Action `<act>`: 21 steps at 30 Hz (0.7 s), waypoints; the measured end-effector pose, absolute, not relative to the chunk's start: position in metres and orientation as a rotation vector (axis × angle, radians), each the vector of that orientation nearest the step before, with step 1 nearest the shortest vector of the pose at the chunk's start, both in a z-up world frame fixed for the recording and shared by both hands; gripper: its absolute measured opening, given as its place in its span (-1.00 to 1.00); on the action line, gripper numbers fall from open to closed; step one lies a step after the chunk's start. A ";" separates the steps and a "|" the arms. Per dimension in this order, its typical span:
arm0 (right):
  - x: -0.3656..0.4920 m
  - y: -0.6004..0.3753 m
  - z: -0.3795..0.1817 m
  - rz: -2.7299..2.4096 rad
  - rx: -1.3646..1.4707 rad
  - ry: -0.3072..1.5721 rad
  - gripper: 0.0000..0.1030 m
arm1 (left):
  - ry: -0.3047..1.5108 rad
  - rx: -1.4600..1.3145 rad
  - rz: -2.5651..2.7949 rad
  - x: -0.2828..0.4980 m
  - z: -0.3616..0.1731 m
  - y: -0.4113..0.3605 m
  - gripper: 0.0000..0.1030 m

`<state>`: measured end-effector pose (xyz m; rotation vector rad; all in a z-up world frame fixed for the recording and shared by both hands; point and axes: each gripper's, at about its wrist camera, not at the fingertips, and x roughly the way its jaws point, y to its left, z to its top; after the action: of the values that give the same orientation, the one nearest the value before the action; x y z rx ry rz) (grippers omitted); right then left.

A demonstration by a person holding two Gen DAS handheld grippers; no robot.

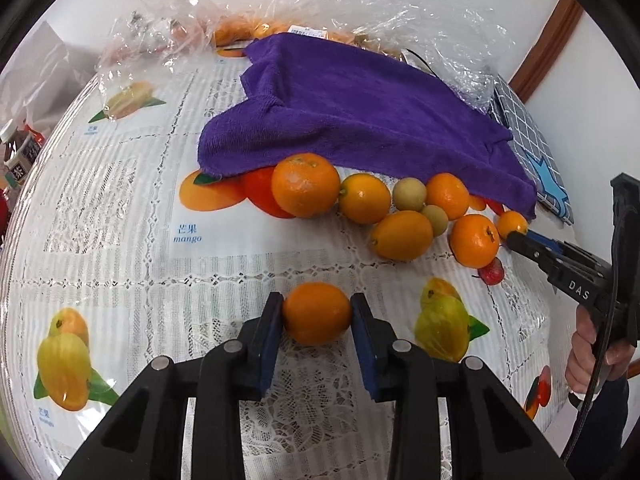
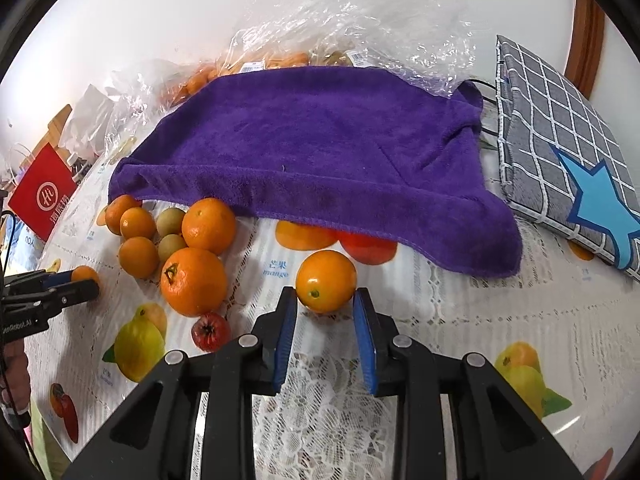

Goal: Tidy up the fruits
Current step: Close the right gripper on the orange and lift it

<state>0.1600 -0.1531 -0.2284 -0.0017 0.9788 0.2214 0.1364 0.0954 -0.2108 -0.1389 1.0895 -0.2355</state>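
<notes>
**Two kumquats gripped, the pile still unsorted**

Between my left gripper [image 1: 317, 316] pads sits a small oval orange kumquat [image 1: 317, 314], pinched above the lace-patterned table [image 1: 120, 208]. My right gripper [image 2: 326, 300] closes around another round orange kumquat [image 2: 326, 281]. Most fruit remains heaped by the purple terry towel [image 1: 352, 116], which hides whatever lies beneath.

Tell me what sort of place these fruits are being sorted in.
Probably a home dining table. A lace, fruit-printed tablecloth under clear plastic, a purple towel laid over the produce, crinkled grocery bags of fruit by the white wall, and a checked cushion all suggest a household, not a shop.
</notes>
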 end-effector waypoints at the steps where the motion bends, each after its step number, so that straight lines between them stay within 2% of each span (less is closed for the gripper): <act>1: 0.160 -0.154 -0.229 0.222 -0.001 0.980 -0.45 | 1.091 -0.137 -0.234 0.137 -0.211 0.095 -0.37; 13: 0.156 -0.153 -0.233 0.220 -0.014 1.005 -0.44 | 1.070 -0.151 -0.235 0.133 -0.210 0.093 -0.37; 21: 0.151 -0.150 -0.216 0.197 -0.036 0.987 -0.49 | 1.054 -0.203 -0.216 0.126 -0.203 0.103 -0.37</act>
<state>0.1515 -0.1496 -0.2164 -0.0358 0.9870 0.1971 0.1263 0.1032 -0.2033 -0.2028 1.0541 -0.2159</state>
